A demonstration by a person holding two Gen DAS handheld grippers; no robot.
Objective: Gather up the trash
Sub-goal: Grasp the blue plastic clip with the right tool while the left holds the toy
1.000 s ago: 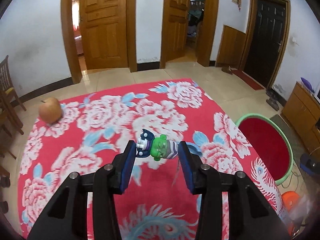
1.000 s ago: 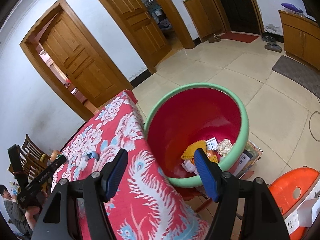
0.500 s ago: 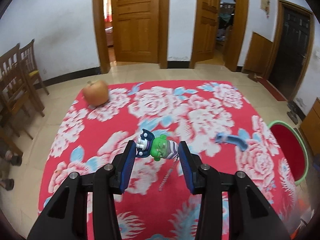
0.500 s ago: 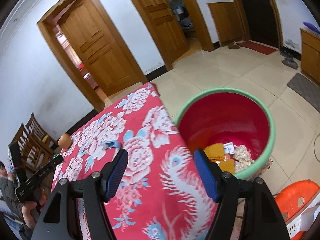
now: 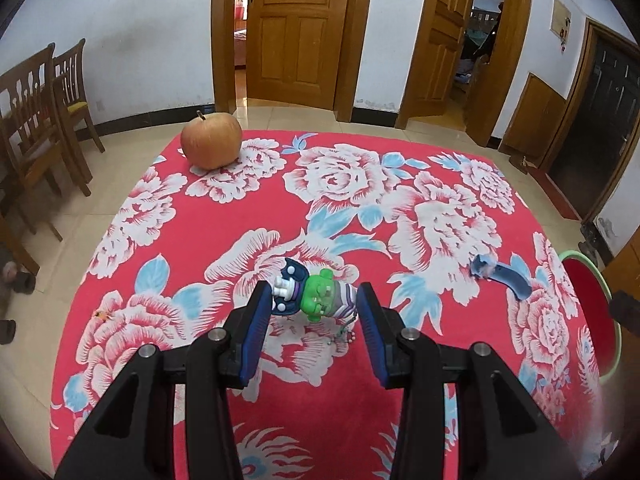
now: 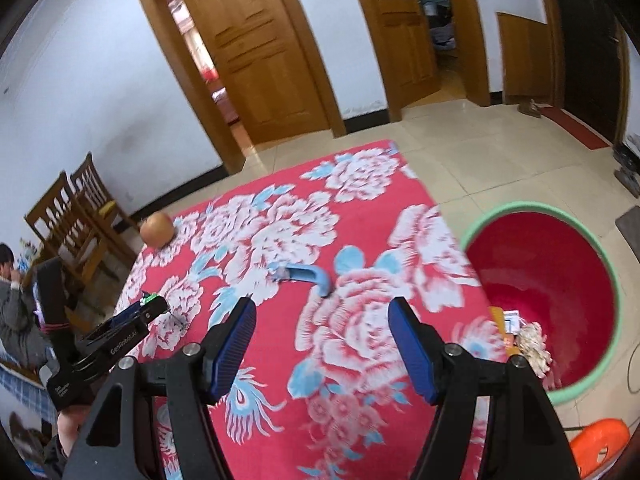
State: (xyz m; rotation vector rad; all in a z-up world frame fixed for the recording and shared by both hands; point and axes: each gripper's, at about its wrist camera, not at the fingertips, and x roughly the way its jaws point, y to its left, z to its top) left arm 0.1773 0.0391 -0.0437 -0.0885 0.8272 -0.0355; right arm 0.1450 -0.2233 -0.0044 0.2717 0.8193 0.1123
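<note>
My left gripper (image 5: 314, 306) is shut on a small green and purple toy figure (image 5: 316, 299) with a dangling bead chain, held above the red floral tablecloth (image 5: 352, 208). It shows at the left of the right wrist view (image 6: 154, 302). A curved blue plastic piece (image 5: 506, 275) lies on the cloth near its right edge; it also shows in the right wrist view (image 6: 306, 274). My right gripper (image 6: 322, 334) is open and empty, above the cloth just short of the blue piece. A red bin with a green rim (image 6: 610, 280) stands on the floor right of the table, with trash at its bottom.
An apple (image 5: 211, 142) sits at the table's far left corner. Wooden chairs (image 5: 44, 112) stand left of the table. Wooden doors (image 5: 296, 32) line the far wall. An orange object (image 6: 598, 442) lies on the floor near the bin.
The left gripper has swung left and back with the toy in it, so the apple looks nearer. The right gripper has turned from over the bin toward the table and the blue piece.
</note>
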